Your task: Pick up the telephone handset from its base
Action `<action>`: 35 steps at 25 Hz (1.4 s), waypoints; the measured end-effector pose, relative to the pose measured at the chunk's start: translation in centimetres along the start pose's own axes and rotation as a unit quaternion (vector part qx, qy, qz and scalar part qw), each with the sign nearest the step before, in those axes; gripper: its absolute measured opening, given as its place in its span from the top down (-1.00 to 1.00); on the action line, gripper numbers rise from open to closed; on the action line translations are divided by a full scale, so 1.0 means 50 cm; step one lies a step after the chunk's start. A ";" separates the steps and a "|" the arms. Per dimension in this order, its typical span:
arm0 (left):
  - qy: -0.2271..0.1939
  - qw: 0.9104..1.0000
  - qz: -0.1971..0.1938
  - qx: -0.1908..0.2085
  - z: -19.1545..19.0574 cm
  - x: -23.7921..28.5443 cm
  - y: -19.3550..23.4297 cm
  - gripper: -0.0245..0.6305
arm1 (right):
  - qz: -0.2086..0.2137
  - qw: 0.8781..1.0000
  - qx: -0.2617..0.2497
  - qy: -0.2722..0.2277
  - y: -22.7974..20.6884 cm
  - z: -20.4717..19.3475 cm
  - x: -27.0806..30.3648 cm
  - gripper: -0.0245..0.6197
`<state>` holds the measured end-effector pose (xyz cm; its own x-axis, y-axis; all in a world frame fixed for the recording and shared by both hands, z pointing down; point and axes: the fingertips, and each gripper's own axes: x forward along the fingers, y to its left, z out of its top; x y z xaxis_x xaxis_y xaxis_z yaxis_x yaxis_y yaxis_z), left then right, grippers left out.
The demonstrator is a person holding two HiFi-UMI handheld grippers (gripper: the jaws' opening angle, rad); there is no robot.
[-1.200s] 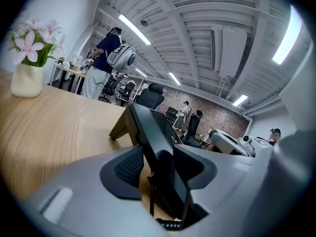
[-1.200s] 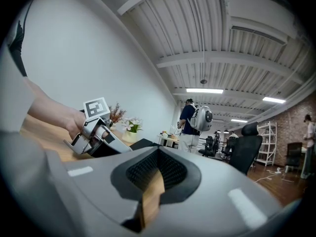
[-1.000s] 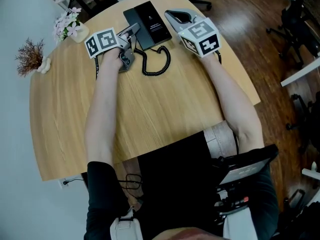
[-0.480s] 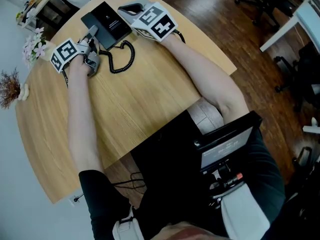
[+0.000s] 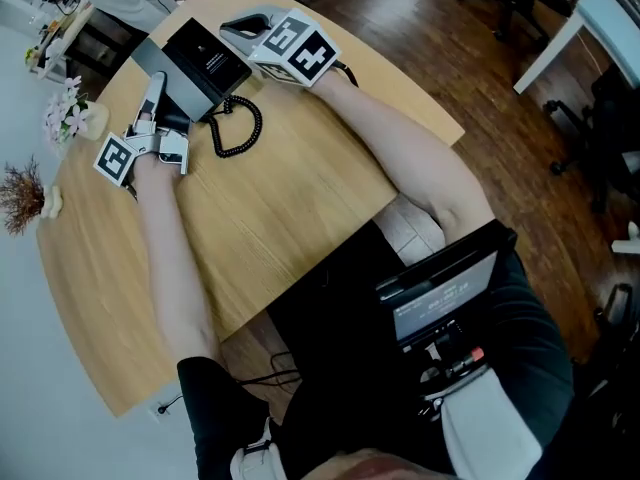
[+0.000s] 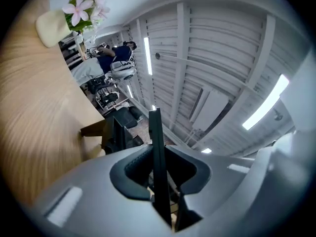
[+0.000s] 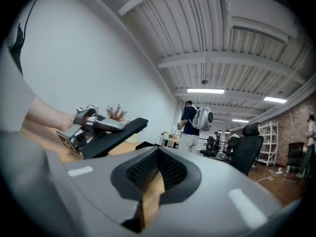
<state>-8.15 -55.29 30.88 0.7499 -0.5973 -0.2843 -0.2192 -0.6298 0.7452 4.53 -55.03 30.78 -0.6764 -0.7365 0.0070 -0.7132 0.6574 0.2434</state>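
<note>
Handset [image 7: 116,131], a flat black bar, is gripped in the left tongs [image 6: 158,154]. Their jaws have just been closing and are pressed narrow on its edges. It is held clear of its base [image 5: 200,58], tilted upward, in the upper left of the head view. The right tongs [image 5: 232,26] are drawn together on nothing, just beside the base at upper middle. Small white print on the base cannot be read.

The table [image 5: 280,218] is rounded, of pale grained wood, above a dark plank floor [image 5: 480,78]. A ribbed white ceiling [image 7: 222,43] with strip lights [image 7: 205,91] is seen. The base is a matte black slab, with a coiled black cord [image 5: 238,128] trailing from it. Pink flowers [image 5: 66,100] stand at the left edge.
</note>
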 end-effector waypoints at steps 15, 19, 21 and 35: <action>-0.055 0.979 -0.187 -0.066 -0.075 -0.141 -0.188 0.68 | 0.004 1.000 0.005 0.003 -0.003 -0.014 -0.007 0.91; -0.058 0.980 -0.177 -0.068 -0.082 -0.158 -0.168 0.68 | -0.005 1.000 0.000 0.005 -0.008 -0.015 -0.013 0.91; -0.068 0.980 -0.175 -0.071 -0.070 -0.171 -0.166 0.68 | -0.008 1.000 0.003 0.004 -0.011 -0.012 -0.011 0.91; -0.070 0.981 -0.170 -0.066 -0.066 -0.167 -0.174 0.68 | 0.000 1.000 -0.006 0.026 -0.011 -0.032 -0.004 0.91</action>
<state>-10.44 -43.20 28.78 0.6710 -0.4315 -0.6029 0.1190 -0.7399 0.6620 5.34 -55.48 32.21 -0.6652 -0.7445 0.0574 -0.7113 0.6552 0.2546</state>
